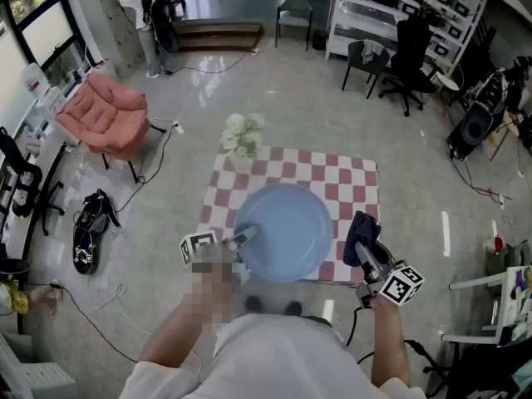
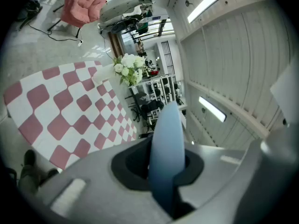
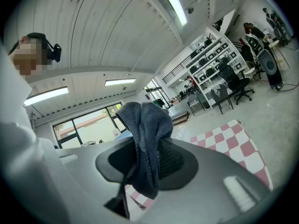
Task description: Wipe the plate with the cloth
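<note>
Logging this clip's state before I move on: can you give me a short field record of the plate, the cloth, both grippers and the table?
plate: blue, held by its left rim over the table
cloth: dark blue, bunched, beside the plate's right edge; contact unclear
left gripper: shut on plate
right gripper: shut on cloth
table: red-and-white checked, white flowers at far edge
wiping: not visibly begun

The plate (image 1: 283, 231) I hold looks like smooth, faintly glossy plastic; my cloth (image 3: 145, 125) is nubby, matt fabric; the floor (image 1: 316, 106) shines.
</note>
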A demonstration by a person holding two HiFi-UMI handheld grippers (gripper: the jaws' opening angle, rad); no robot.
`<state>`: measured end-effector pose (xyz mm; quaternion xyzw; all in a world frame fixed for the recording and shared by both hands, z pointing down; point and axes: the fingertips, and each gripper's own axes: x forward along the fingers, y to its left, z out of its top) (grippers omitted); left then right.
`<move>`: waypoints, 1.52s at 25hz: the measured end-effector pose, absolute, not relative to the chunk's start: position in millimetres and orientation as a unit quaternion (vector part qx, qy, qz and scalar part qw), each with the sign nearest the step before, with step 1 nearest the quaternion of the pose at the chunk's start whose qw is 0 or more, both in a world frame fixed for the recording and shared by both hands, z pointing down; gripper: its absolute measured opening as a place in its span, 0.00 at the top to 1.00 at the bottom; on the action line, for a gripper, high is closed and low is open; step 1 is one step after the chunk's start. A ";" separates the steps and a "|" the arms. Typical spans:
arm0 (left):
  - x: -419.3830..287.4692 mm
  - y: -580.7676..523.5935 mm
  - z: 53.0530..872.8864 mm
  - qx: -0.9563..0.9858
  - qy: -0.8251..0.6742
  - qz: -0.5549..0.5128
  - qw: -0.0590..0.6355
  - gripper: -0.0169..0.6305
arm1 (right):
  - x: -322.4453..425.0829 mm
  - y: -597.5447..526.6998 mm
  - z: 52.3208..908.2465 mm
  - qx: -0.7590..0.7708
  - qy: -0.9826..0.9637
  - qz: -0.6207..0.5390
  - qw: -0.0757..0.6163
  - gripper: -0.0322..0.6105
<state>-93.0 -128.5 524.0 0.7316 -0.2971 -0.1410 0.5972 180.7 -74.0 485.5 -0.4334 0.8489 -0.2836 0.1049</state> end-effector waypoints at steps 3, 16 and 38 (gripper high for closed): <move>-90.5 -126.9 520.6 0.733 -0.298 -0.140 0.596 0.90 | 182.9 -72.7 482.1 -0.432 0.849 -0.284 0.107 0.74; -81.6 -123.6 524.0 0.732 -0.298 -0.136 0.597 0.90 | 185.1 -71.6 484.2 -0.427 0.852 -0.284 0.102 0.74; -68.9 -135.5 517.5 0.781 -0.333 -0.086 0.522 0.90 | 167.4 -102.1 472.0 -0.414 0.870 -0.266 0.045 0.74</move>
